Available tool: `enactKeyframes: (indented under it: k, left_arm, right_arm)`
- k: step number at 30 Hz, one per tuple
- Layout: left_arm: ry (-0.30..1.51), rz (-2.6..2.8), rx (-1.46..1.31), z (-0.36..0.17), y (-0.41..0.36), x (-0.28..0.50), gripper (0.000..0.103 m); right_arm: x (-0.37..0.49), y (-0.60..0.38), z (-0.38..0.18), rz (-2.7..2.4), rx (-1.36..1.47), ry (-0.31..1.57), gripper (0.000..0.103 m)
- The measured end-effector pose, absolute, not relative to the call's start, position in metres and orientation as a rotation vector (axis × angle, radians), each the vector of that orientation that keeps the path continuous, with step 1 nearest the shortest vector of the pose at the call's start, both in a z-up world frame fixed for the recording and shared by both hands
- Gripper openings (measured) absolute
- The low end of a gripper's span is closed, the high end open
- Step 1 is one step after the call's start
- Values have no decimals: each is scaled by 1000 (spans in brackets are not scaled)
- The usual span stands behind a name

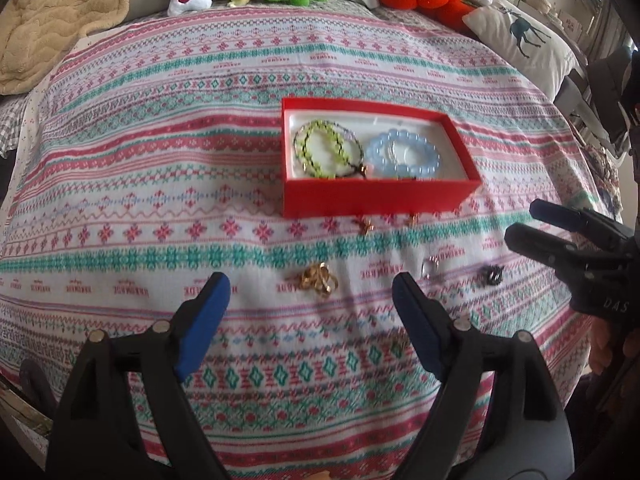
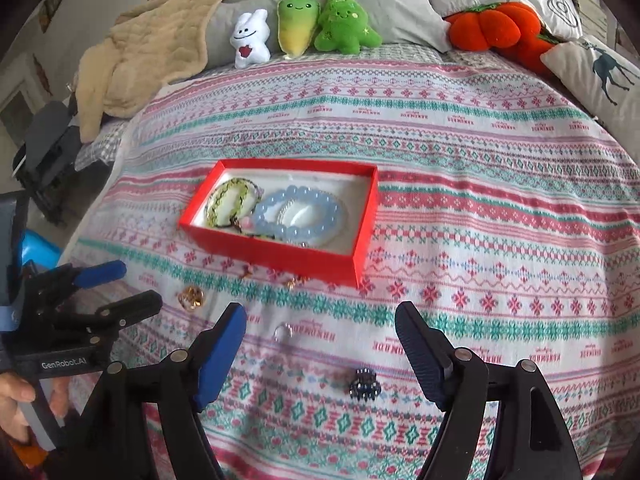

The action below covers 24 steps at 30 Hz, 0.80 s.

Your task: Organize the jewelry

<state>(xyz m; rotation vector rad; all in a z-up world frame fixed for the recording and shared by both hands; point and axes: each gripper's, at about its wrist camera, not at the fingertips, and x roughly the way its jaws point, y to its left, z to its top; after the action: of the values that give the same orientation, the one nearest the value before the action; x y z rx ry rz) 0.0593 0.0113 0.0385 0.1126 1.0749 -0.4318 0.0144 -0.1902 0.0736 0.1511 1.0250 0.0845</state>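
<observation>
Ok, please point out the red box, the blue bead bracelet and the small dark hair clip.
red box (image 1: 376, 196), left wrist view, front wall.
blue bead bracelet (image 1: 432, 156), left wrist view, right-hand beads.
dark hair clip (image 2: 364, 389), right wrist view, its middle.

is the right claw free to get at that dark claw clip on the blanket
Probably yes: the right claw hangs open and empty above the dark clip, which lies alone on the blanket with nothing over it.

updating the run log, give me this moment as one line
left hand-held gripper: open, empty | right hand-held gripper: open, empty | red box: bead bracelets inside | gold piece, dark clip: loose on bedspread
</observation>
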Motion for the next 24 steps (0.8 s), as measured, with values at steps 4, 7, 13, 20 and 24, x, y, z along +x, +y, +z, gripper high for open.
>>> enactKeyframes:
  k: [4,7,13,20,24]
  left_arm:
    - [1110,-434,129,25,20,51,84]
    - [1140,-434,141,12,24,46,84]
    - [1164,-444,192,-11,28,31,84]
    - [1105,-461,276,-22,26,15,96]
    - [1055,-456,296,-31,28,10,103]
  right_arm:
    - [5,-195,66,71,152,1041,81]
    - [-2,-200,57,63,148,1062,81]
    - [-15,-205,42,41,113,1090,81]
    - [-36,-202,21,50,52,1121,81]
    - [-44,-196,7,58,2,1137,81]
